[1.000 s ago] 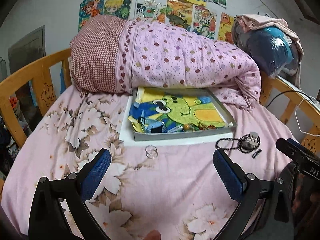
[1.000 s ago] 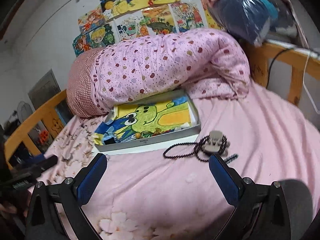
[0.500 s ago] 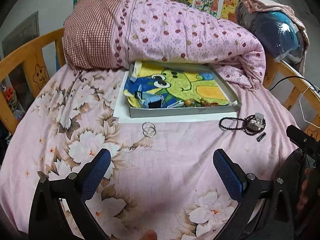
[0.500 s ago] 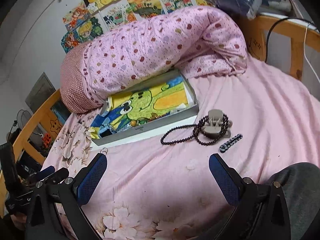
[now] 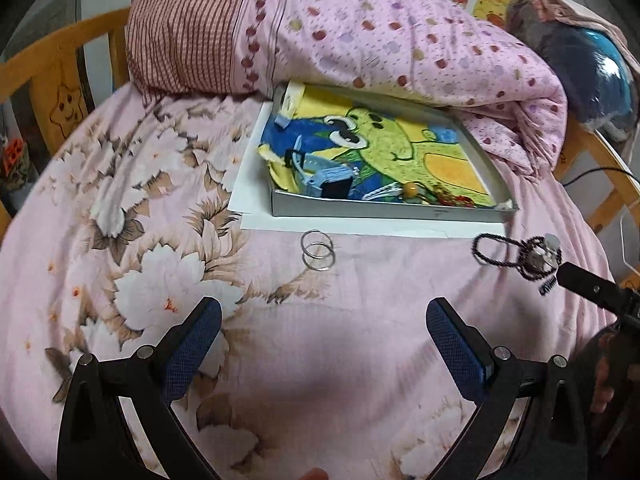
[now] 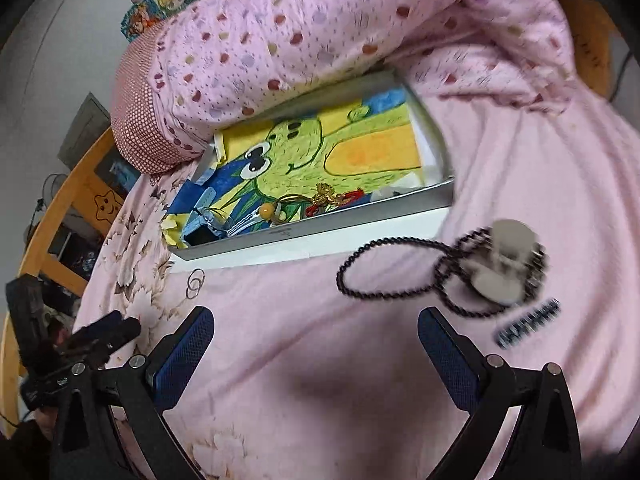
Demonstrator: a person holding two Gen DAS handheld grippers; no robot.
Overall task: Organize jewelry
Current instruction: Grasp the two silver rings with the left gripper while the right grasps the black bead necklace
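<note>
Both claws stand wide open and hold nothing. Left gripper (image 5: 322, 344) points at the two linked rings (image 5: 317, 250), straight ahead, near the shallow tray (image 5: 390, 210). Right gripper (image 6: 316, 344) faces the black bead string (image 6: 396, 272), whose long axis runs left-right; I judge this arm nearer to it.

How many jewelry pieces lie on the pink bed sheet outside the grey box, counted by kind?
Thin silver metal rings: 2
Dark beaded necklace: 1
Grey plastic claw hair clip: 1
Small dark ribbed hair clip: 1
Total: 5
</note>
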